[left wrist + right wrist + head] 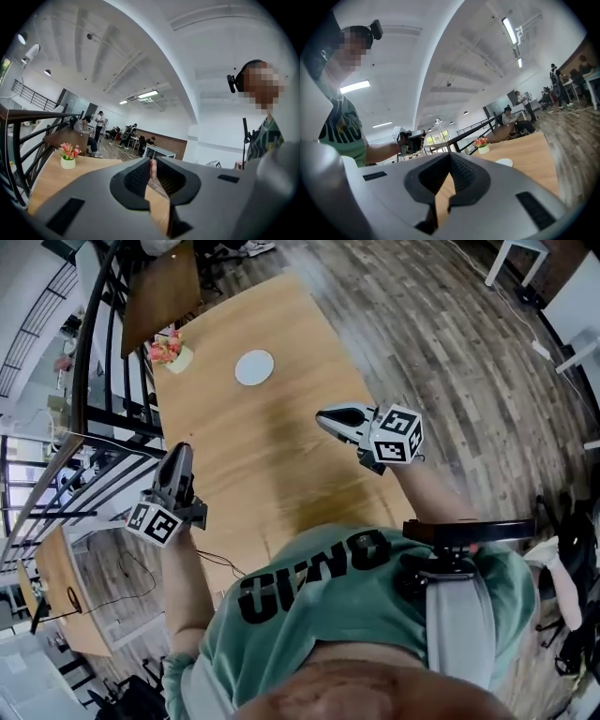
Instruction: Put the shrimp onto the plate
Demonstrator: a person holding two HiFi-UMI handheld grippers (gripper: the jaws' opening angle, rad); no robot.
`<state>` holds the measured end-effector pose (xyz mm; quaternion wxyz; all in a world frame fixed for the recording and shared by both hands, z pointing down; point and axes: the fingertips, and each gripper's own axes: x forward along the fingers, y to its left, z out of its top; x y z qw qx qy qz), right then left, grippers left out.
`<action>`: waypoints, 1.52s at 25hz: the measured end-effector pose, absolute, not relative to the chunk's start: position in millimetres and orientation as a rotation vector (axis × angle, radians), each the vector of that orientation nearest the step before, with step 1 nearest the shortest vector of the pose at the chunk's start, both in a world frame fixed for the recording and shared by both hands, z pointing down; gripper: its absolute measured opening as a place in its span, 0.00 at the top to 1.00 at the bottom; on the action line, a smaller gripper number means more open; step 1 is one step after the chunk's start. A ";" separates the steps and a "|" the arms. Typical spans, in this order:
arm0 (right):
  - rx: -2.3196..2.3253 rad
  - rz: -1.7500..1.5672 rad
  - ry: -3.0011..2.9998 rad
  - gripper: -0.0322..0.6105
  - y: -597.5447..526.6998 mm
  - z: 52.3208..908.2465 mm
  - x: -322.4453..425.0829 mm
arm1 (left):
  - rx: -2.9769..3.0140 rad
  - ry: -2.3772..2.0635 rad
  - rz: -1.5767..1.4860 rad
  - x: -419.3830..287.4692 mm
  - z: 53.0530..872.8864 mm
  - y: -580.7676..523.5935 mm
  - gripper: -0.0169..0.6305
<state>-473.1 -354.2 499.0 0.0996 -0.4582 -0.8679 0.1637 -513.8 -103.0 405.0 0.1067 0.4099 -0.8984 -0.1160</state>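
Left tongs (153,161) pinch the thin pink shrimp (152,169) – it could slip before reaching the plate (254,367) near the desk's far end; right tongs (450,155) pressed together, w/o load.

Bright room, lit by long ceiling lights (147,94). Picture edges bend and go black. Near parts look blurry.

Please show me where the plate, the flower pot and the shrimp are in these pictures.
plate (254,367), head view, the middle of its white top.
flower pot (68,163), left gripper view, the front of the white pot.
shrimp (152,168), left gripper view, the pink edge showing between the fingers (138,179).
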 end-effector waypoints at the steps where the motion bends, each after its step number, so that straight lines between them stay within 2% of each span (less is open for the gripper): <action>1: -1.351 0.479 -2.570 0.94 -355.4 501.8 -475.3 | 1.209 -2.646 -0.313 -520.3 407.6 -103.7 0.91; 14: -1.346 0.406 -2.632 0.94 -364.7 505.4 -531.0 | 1.269 -2.501 -0.105 -609.8 476.1 -144.6 0.91; 38: -1.321 0.421 -2.616 0.94 -366.2 594.5 -636.8 | 1.207 -2.228 0.209 -773.3 635.7 -225.1 0.91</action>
